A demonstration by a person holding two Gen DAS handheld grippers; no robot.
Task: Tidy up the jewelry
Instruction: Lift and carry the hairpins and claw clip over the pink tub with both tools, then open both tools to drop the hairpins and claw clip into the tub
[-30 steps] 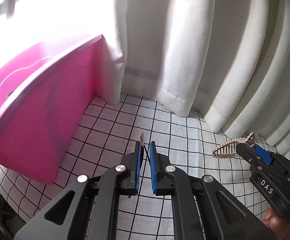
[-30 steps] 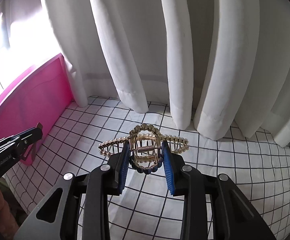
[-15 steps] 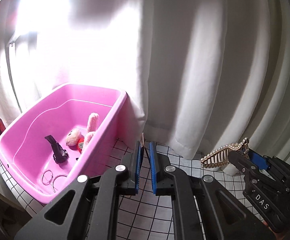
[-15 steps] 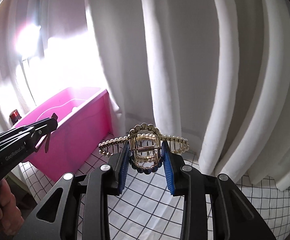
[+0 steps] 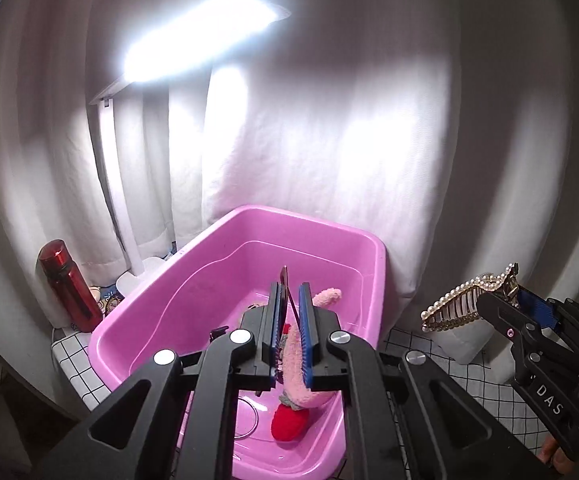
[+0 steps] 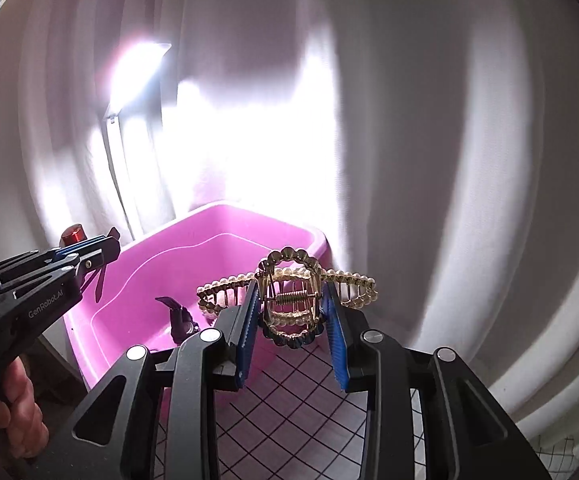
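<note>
My left gripper [image 5: 289,292] is shut on a thin dark flat clip [image 5: 284,280] and hangs over the open pink tub [image 5: 365,248]. Inside the tub lie a pink plush toy [image 5: 295,368], a black clip [image 6: 177,314] and thin wire rings [image 5: 245,416]. My right gripper [image 6: 291,292] is shut on a gold hair claw set with pearls [image 6: 289,300], held above the checked cloth just right of the tub [image 6: 225,248]. The left wrist view shows that claw [image 5: 461,300] at the right. The left gripper [image 6: 107,246] shows at the left in the right wrist view, above the tub's near left corner.
A red bottle [image 5: 69,284] and a lit white desk lamp [image 5: 113,184] stand left of the tub. White curtains hang close behind everything. A black-grid cloth [image 5: 469,384] covers the table. A white cylinder [image 5: 465,340] stands right of the tub. A hand [image 6: 13,412] grips the left tool.
Both grippers have risen and swung left, from over the checked cloth to the pink tub, whose inside now shows. Each keeps its hold on its piece.
</note>
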